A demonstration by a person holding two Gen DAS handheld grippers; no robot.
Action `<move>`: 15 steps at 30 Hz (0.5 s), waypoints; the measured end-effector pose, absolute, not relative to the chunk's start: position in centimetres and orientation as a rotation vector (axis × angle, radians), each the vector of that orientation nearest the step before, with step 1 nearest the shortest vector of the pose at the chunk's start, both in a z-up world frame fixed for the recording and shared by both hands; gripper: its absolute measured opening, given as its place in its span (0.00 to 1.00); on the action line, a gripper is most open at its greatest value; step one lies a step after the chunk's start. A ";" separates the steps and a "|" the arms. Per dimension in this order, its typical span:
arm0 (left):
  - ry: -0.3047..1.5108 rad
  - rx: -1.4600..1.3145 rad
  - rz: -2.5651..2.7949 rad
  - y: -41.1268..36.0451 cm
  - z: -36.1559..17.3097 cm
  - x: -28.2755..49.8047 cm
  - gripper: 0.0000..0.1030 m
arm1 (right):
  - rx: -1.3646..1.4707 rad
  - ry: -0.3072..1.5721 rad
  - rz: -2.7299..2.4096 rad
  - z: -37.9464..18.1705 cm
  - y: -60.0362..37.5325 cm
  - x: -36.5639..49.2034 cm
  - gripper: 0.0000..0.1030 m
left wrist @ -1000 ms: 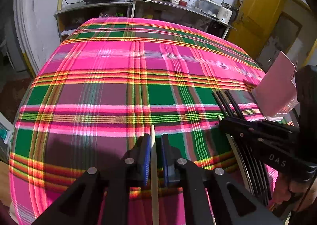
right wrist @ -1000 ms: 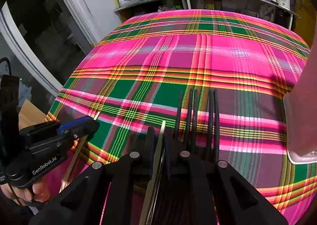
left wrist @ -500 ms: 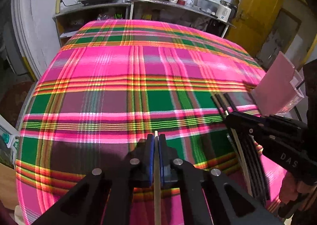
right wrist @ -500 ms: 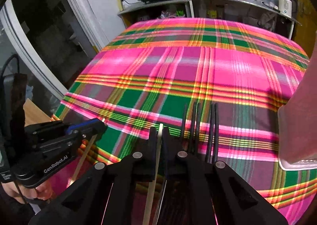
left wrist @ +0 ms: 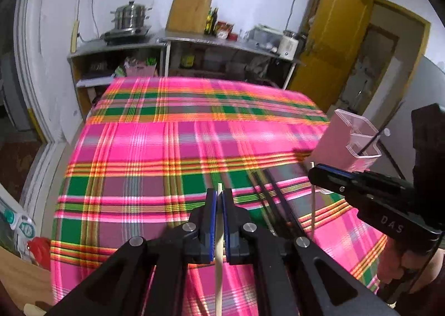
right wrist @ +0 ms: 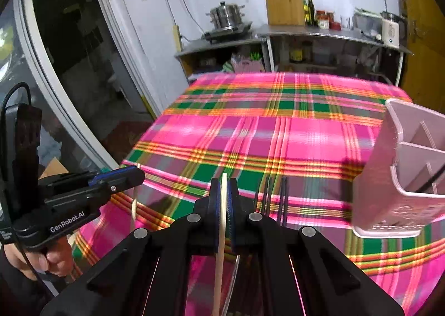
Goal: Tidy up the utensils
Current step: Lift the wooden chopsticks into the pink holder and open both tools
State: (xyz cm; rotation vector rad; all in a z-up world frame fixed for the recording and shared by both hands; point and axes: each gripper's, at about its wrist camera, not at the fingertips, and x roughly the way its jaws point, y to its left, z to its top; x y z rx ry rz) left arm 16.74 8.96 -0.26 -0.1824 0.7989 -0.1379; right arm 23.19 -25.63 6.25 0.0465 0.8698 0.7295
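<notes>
Item: pale chopstick (left wrist: 219,235) in your left claw (left wrist: 219,199), clamped mid-shaft above the surface (left wrist: 172,149) | second pale chopstick (right wrist: 221,221) clamped in right claw (right wrist: 222,191) | Handling: likely light, stiff, slick; grip mid-length | Destination: pink holder (right wrist: 389,177), near right.

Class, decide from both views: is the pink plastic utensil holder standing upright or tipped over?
Upright. The pink plastic utensil holder stands on its base on the plaid tablecloth, its divided open top facing up, with one dark utensil sticking out of it.
</notes>
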 end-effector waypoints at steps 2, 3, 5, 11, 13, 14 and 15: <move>0.782 -0.180 -0.149 8.6 0.8 16.2 0.04 | 0.059 0.846 0.726 7.3 -26.4 22.5 0.05; 0.772 -0.177 -0.156 8.4 1.3 15.8 0.04 | 0.064 0.835 0.724 7.7 -26.7 22.2 0.05; 0.754 -0.170 -0.167 8.1 2.2 15.3 0.04 | 0.073 0.813 0.719 8.7 -27.5 21.7 0.05; 0.709 -0.163 -0.195 7.0 4.7 14.1 0.04 | 0.097 0.760 0.702 10.9 -29.4 20.6 0.05; 0.699 -0.166 -0.203 6.7 5.4 14.0 0.04 | 0.101 0.747 0.695 11.3 -29.8 20.3 0.05; 0.693 -0.170 -0.208 6.5 5.7 14.0 0.04 | 0.105 0.739 0.690 11.6 -30.1 20.2 0.05; 0.688 -0.173 -0.212 6.4 6.0 14.0 0.04 | 0.108 0.734 0.687 11.8 -30.4 20.2 0.05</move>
